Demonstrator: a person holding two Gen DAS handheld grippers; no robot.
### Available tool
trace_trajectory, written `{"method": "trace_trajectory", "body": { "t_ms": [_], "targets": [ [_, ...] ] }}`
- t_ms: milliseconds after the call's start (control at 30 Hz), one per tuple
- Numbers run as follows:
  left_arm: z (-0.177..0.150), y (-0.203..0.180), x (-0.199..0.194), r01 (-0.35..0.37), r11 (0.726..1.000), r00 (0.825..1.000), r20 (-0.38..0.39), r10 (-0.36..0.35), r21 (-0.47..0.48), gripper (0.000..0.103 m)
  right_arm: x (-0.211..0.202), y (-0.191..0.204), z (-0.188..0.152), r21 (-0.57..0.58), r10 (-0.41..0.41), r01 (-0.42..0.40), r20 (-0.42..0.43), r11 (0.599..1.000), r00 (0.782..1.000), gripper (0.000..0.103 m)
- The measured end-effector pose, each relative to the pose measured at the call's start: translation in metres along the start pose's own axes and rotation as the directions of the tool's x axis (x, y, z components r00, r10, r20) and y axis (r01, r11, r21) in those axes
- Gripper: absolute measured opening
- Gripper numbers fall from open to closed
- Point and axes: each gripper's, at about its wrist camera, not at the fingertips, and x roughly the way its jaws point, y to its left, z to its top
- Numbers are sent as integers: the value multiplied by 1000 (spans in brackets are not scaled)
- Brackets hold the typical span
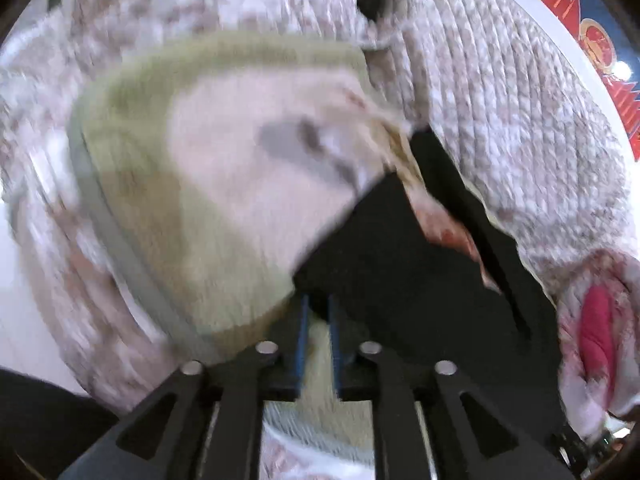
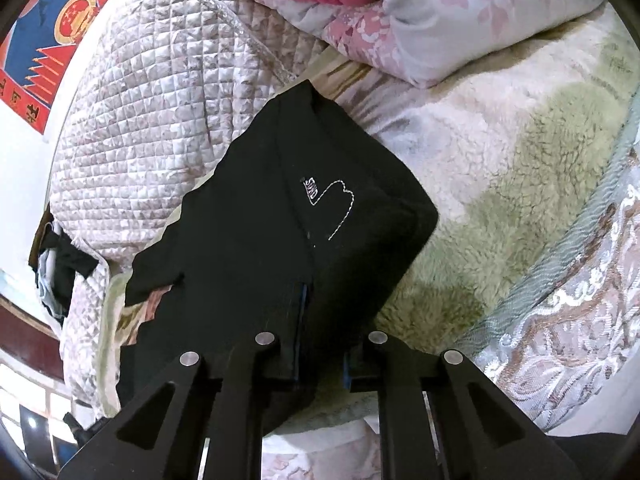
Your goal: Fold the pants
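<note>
Black pants (image 2: 280, 216) are laid on the bed, partly folded, over a fleece blanket (image 2: 500, 168).

In the right wrist view, pants fabric is seen clamped between the jaws of the right gripper (image 2: 320, 344); white stitching is visible on the upper panel. In the left wrist view, heavily motion-blurred, the jaws of the left gripper (image 1: 318, 344) are seen narrowly parted, with pale blanket showing in the gap; whether the pants edge is gripped cannot be told. A quilted cover (image 2: 152, 128) lies beside the pants, and a floral pillow (image 2: 460, 16) sits near their far end.
</note>
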Motion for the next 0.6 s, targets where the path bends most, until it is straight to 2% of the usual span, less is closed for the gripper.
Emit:
{"method": "trace_trajectory", "body": {
  "t_ms": [33,100,133,167,233,300,333,400,533,600],
  "targets": [
    [-2,-2,0,-4,1000,1000,20,4,16,18,1,1,0,-1,-1,1,-1,1000,1000,13],
    [1,-5,3,14,1000,1000,23,-15,28,33,3,3,0,-6,-4,4,-4,1000,1000,13],
    [3,-6,6,44,999,999,26,-44,27,47,3,2,0,-6,-4,4,-5,1000,1000,13],
    [5,-9,10,50,998,998,32,-51,38,52,4,2,0,-5,-5,5,-5,1000,1000,13],
    [7,-20,16,-15,996,998,57,10,86,51,4,1,0,-2,-4,4,-5,1000,1000,13],
    [8,-28,20,-78,988,994,88,67,132,40,4,1,0,-6,-5,5,-4,1000,1000,13],
    [8,-29,21,-115,984,990,98,102,138,22,4,1,0,-10,-6,6,-4,1000,1000,13],
    [13,-23,19,-110,987,991,89,100,114,8,2,3,1,-22,-13,13,-3,1000,1000,13],
    [13,-23,-8,-96,990,991,104,85,100,5,-16,11,5,-37,-1,2,40,999,999,9],
    [10,-24,-22,-111,986,988,120,96,126,5,-17,10,7,-42,-32,34,41,999,999,9]
  ]
}}
